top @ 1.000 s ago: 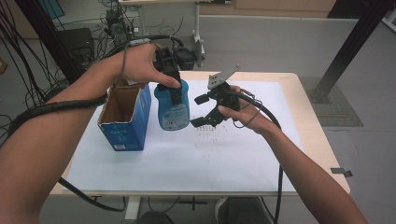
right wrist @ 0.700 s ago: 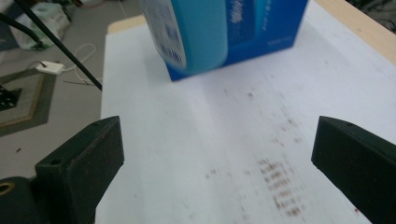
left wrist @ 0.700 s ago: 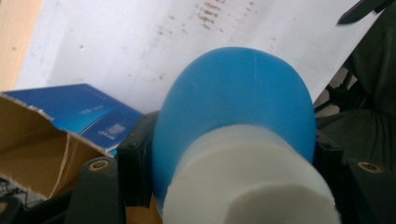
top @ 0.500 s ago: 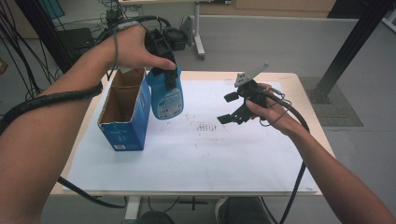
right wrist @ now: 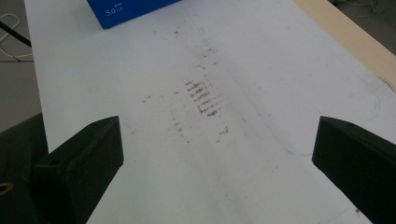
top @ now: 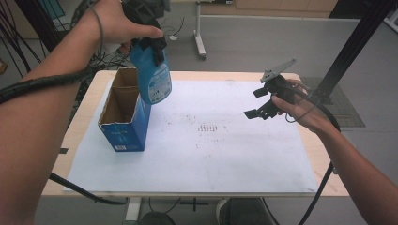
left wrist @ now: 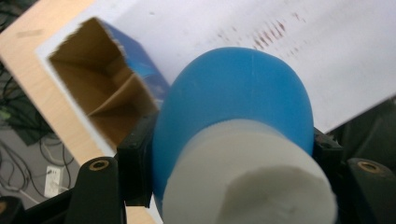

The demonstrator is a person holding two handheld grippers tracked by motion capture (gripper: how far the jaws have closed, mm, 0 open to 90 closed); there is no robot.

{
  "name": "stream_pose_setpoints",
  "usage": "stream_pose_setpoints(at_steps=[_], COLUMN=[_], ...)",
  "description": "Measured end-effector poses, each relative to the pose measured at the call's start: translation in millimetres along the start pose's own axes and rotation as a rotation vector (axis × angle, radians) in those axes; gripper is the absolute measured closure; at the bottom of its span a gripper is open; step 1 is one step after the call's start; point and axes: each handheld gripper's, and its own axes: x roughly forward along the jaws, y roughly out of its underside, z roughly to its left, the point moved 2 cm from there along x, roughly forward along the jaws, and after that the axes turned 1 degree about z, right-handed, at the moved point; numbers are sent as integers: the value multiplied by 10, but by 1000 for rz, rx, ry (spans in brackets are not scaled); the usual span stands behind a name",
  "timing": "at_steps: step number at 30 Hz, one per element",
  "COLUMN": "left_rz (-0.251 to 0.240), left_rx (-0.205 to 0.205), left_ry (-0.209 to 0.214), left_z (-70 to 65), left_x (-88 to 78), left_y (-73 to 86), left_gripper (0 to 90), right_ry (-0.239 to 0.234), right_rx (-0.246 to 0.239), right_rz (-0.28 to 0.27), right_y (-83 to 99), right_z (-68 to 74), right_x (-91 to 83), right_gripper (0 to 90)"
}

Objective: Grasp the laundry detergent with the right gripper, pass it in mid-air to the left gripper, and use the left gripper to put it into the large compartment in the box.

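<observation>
I have the blue bottle clamped in my left gripper's jaws, hanging above the open blue carton on the table; my right gripper idles wide and empty, and next, I judge, comes lowering it straight into a compartment.

open box left, white sheet bare

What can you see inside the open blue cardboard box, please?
The blue cardboard box shows bare brown walls and a cardboard divider splitting it in two. Its bottom is shadowed, so I cannot tell whether anything lies there.
</observation>
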Motion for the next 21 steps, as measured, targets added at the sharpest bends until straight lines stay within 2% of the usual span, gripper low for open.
stream_pose_setpoints(at_steps=[4, 8, 12, 15, 21], left_rz=[1, -14, -11, -8, -3], left_rx=[-74, -178, -265, -315, -408], left_ry=[-25, -23, -35, -52, -51], left_z=[129, 279, 419, 509, 676], left_x=[-155, -306, -419, -481, -555], left_y=[55, 131, 209, 250, 325], left_gripper=[359, 359, 359, 360, 360], right_ry=[28, 40, 53, 63, 64], right_rx=[16, 19, 18, 14, 7], right_rz=[21, 42, 57, 61, 67], right_y=[65, 108, 121, 117, 110], right_z=[-63, -96, -112, -113, -95], right_x=[-87, -162, -227, -257, -272], right_gripper=[12, 13, 13, 13, 14])
